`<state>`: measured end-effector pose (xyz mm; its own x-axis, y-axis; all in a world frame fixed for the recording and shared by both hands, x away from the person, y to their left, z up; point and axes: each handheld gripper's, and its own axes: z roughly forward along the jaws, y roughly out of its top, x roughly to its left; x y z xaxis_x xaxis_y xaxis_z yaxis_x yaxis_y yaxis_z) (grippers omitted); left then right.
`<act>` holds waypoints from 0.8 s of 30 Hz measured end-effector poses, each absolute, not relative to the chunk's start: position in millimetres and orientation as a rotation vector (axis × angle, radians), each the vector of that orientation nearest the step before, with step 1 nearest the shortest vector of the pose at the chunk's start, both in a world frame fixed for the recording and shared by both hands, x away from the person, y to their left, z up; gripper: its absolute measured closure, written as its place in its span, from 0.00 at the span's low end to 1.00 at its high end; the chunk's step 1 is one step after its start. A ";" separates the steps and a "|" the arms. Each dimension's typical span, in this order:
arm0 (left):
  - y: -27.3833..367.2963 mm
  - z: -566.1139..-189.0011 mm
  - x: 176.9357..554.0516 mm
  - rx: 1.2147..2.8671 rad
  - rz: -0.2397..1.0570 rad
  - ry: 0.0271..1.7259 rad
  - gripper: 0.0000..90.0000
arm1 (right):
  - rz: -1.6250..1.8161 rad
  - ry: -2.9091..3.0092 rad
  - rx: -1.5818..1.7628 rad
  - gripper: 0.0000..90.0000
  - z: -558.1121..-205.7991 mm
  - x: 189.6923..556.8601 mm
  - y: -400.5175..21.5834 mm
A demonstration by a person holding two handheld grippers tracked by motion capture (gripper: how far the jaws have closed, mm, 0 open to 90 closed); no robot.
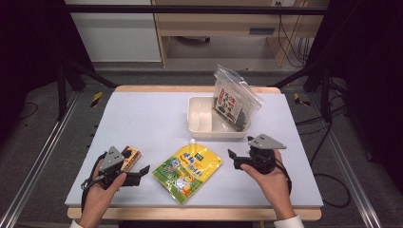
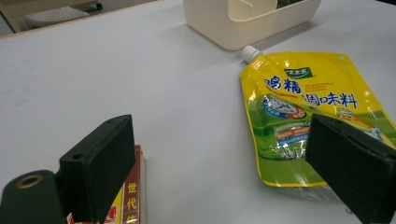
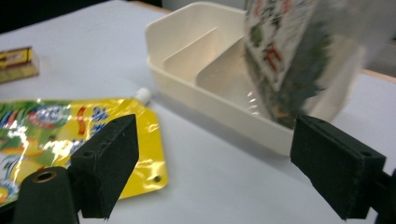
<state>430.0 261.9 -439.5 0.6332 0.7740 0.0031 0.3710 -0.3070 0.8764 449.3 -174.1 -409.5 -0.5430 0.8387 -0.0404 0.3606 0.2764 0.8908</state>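
A yellow spouted pouch [image 1: 188,171] lies flat at the table's front centre, its white cap toward the cream tray [image 1: 199,127]; I also see the pouch [image 2: 303,107] [image 3: 51,135] in both gripper views. A clear zip bag of dark snacks [image 1: 235,99] stands in the tray's right part, and the bag [image 3: 299,60] leans over the tray's rim [image 3: 205,100]. A small red and yellow box [image 1: 131,157] lies beside my left gripper [image 1: 142,173], which is open with nothing between its jaws. My right gripper [image 1: 233,159] is open too, right of the pouch.
The tray has dividers [image 3: 196,58] and its left compartments hold nothing. The white tabletop [image 1: 142,118] stretches bare at the back left. A black frame and cables surround the table.
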 end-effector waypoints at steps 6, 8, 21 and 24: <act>256.9 -437.1 423.2 1.943 0.590 0.905 0.09 | 1.153 2.120 1.030 0.17 -421.2 445.9 -146.6; 257.3 -436.0 422.6 1.939 0.589 0.916 0.09 | 1.155 2.126 1.032 0.17 -422.2 446.3 -142.3; 244.6 -437.7 420.0 1.981 0.570 0.895 0.12 | 1.186 2.162 1.087 0.27 -426.8 450.7 -124.8; 238.5 -439.7 417.6 2.005 0.573 0.879 0.15 | 1.176 2.175 1.100 0.32 -431.1 450.7 -125.0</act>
